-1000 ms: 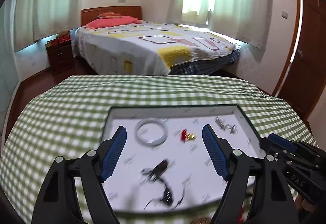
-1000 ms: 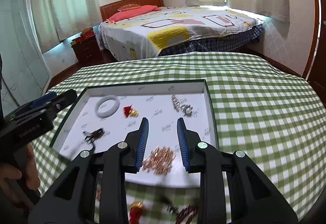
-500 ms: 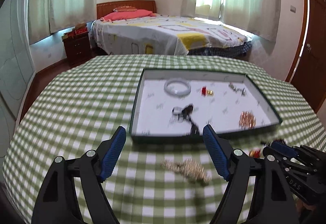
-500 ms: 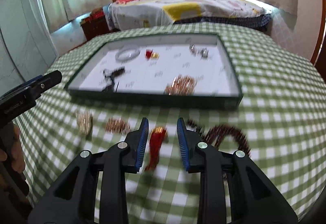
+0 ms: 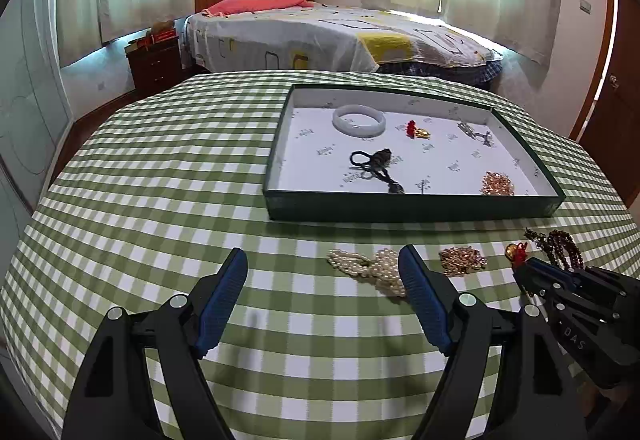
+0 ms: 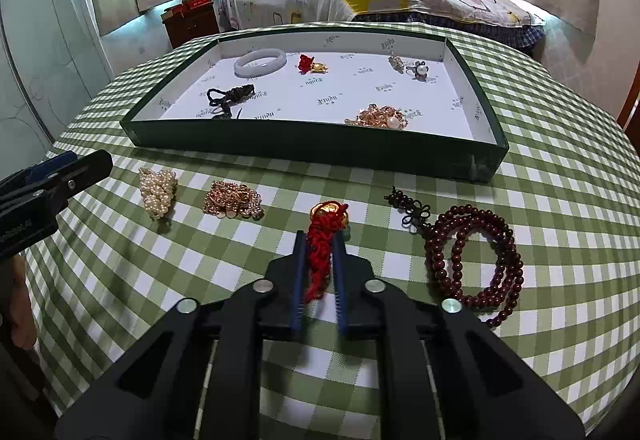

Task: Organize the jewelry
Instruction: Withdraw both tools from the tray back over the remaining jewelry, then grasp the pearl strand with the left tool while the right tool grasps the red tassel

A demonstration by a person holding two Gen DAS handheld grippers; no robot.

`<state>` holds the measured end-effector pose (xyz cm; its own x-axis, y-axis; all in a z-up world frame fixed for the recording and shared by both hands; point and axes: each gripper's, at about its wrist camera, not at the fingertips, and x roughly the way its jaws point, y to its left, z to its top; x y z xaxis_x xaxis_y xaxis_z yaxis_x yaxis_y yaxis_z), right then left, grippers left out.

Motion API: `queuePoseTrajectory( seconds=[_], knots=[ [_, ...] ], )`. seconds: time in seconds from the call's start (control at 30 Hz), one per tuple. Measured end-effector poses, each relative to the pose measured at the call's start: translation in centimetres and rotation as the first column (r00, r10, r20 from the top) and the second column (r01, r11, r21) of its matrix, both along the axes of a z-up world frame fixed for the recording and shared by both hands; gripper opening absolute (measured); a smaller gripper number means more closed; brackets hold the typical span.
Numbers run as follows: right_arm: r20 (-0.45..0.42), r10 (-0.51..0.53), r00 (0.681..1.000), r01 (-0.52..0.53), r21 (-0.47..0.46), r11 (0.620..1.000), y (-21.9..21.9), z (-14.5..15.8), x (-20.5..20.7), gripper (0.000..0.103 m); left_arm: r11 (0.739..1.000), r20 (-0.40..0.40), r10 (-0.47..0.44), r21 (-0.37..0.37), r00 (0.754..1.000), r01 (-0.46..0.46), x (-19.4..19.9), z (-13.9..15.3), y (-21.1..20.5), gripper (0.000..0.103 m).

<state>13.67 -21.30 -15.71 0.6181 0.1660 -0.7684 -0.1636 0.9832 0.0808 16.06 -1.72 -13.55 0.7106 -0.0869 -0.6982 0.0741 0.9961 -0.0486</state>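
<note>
- two grippers were over the green checked tablecloth (image 5: 168,167).
- right gripper (image 6: 319,240) had its fingers pressed on the red tassel charm (image 6: 326,228), whose gold head lay on the cloth just ahead of the tips.
- left gripper (image 5: 322,264) was spread wide and held nothing; the pearl strand (image 5: 370,270) lay just inside its right finger.
- dark bead necklace (image 6: 474,260) lay to the right of the right gripper.
- jewelry tray (image 6: 320,145) stood ahead of both grippers.

You've drawn both grippers back from over the tray (image 6: 304,149) to the table's near edge. Your right gripper (image 6: 319,240) has narrowed, its fingers (image 6: 298,280) now pressing the red tassel charm (image 6: 322,240) between them. Your left gripper (image 5: 322,260) now has the pearl strand (image 5: 370,270) just inside its right finger.
</note>
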Motion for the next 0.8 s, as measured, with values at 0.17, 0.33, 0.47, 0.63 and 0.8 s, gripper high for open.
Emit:
queuePoseTrajectory(
  seconds=[0.17,0.33,0.47,0.63,0.8],
  knots=[
    [0.001,0.005,1.0,-0.005,0.006,1.0,-0.2,0.0,0.0,0.011,0.999,-0.004,-0.031,-0.009,1.0,0.031,0.4,-0.1,-1.2,0.075],
    [0.001,0.007,1.0,-0.007,0.014,1.0,-0.3,0.0,-0.1,0.011,0.998,-0.035,-0.055,0.004,0.998,0.055,1.4,-1.2,-2.5,0.075],
    [0.001,0.006,1.0,-0.006,0.02,1.0,-0.4,0.0,-0.1,0.011,0.999,-0.086,-0.038,0.014,0.996,0.039,1.8,-2.4,-2.1,0.075],
    [0.002,0.003,1.0,-0.003,0.026,1.0,-0.4,0.1,-0.1,0.011,1.0,-0.102,-0.01,-0.014,0.995,0.008,1.4,-2.2,-0.4,0.075],
    [0.003,0.002,1.0,-0.002,0.028,1.0,-0.4,0.1,-0.1,0.011,0.999,-0.082,-0.039,-0.031,0.996,0.037,1.3,-1.8,-0.9,0.075]
  ],
)
